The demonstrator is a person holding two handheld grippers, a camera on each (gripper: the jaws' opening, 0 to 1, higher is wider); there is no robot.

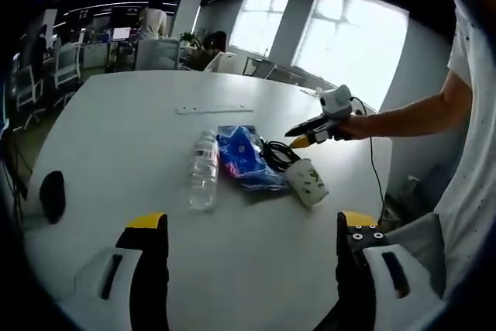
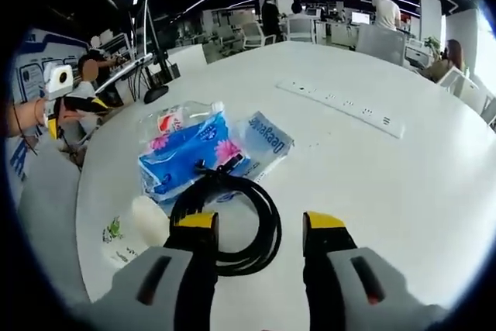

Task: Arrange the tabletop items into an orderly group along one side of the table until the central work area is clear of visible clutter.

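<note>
A clear water bottle (image 1: 203, 170) lies on its side on the white table (image 1: 116, 122). Beside it are a blue tissue pack (image 1: 246, 156), a coiled black cable (image 1: 277, 153) and a tipped white paper cup (image 1: 308, 181) with green print. My left gripper (image 1: 252, 226) stands open, short of this group, holding nothing. My right gripper (image 1: 299, 142) hovers over the cable and cup. In the right gripper view, my right gripper (image 2: 260, 222) is open with the cable (image 2: 232, 222) lying between and below its jaws, near the tissue pack (image 2: 194, 153), bottle (image 2: 182, 118) and cup (image 2: 128, 230). The left gripper (image 2: 58, 91) shows far left.
A white power strip (image 1: 213, 108) (image 2: 345, 106) lies farther across the table. A small black object (image 1: 53, 195) sits near the table's left edge. Office chairs, desks and people stand beyond the table. A person's arm (image 1: 411, 114) reaches in from the right.
</note>
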